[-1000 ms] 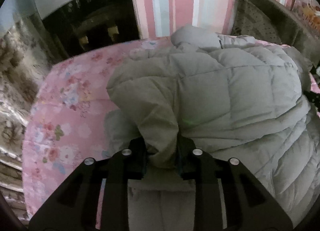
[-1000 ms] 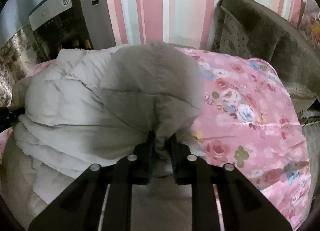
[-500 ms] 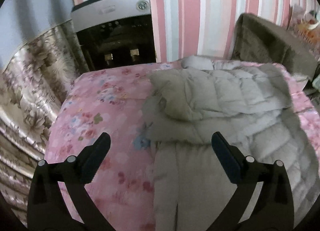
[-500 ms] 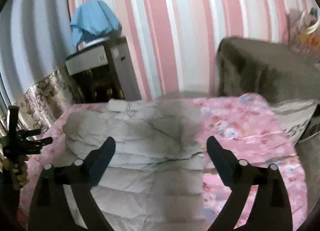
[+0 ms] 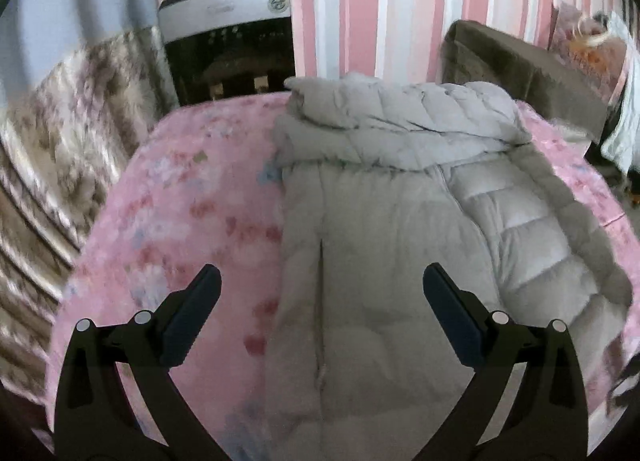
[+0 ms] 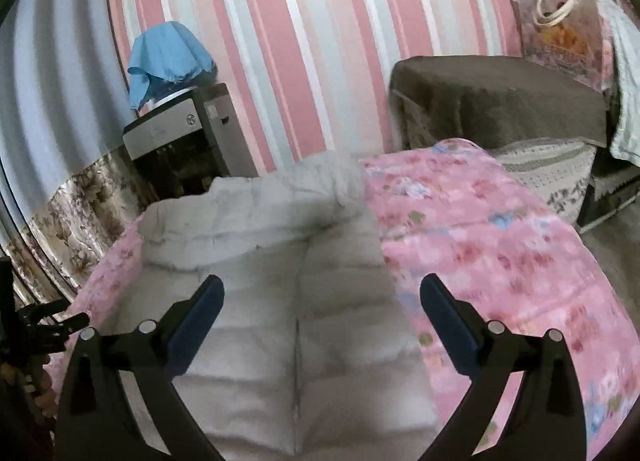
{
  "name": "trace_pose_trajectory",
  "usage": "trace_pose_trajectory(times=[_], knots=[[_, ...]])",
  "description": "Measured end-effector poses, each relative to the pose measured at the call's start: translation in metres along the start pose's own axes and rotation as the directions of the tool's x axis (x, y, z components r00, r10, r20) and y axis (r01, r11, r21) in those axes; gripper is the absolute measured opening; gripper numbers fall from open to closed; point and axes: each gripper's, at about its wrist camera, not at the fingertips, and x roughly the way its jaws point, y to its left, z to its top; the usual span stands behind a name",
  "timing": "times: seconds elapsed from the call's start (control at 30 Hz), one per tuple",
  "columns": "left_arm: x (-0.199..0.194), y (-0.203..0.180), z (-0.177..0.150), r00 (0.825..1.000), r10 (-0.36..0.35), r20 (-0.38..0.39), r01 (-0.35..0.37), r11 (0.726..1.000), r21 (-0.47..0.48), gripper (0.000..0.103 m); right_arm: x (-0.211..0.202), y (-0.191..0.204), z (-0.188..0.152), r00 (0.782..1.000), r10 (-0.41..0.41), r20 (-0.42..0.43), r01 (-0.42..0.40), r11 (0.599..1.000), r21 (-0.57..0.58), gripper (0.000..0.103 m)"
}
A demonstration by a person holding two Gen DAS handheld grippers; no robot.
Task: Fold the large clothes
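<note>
Pink floral bedding (image 5: 192, 197) carries the grey puffer jacket (image 5: 392, 229), its top part doubled over towards me, while my left gripper (image 5: 320, 301) and right gripper (image 6: 322, 303) hang above it, jaws spread wide and empty, probably ready for another fold.

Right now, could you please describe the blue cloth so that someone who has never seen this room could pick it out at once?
Start at the pink and white striped wall behind the bed with the pink floral cover. Against it, on the left, stands a grey and black appliance. The crumpled blue cloth is draped over its top, the only blue thing up there.
</note>
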Motion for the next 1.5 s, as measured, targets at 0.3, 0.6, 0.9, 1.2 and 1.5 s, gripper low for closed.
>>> trace_pose_trajectory(times=[0.3,0.6,0.9,1.2,1.5], knots=[[-0.004,0.014,-0.038,0.998,0.07,-0.004,-0.07,0.994,-0.079,0.1,-0.018,-0.009,-0.05,0.999,-0.05,-0.01,0.05,0.999,0.018,0.099],[0.009,0.012,-0.063,0.998,0.042,-0.038,-0.045,0.995,-0.084,0.1,-0.02,-0.014,-0.074,0.997,-0.077,-0.031,0.077,0.997,-0.001,0.099],[0.02,0.0,-0.083,0.997,0.015,-0.078,-0.02,0.997,-0.074,0.099,-0.018,-0.026,-0.101,0.992,-0.11,-0.064,0.109,0.994,-0.021,0.099],[0.019,-0.014,-0.087,0.993,-0.07,-0.094,0.066,0.997,-0.041,0.046,0.0,-0.024,-0.105,0.985,-0.019,-0.174,0.016,1.0,-0.015,0.063],[-0.026,-0.007,-0.08,0.994,-0.109,-0.001,0.109,0.993,-0.047,0.01,-0.05,0.004,-0.087,0.994,0.104,-0.037,-0.106,0.992,-0.064,0.012]])
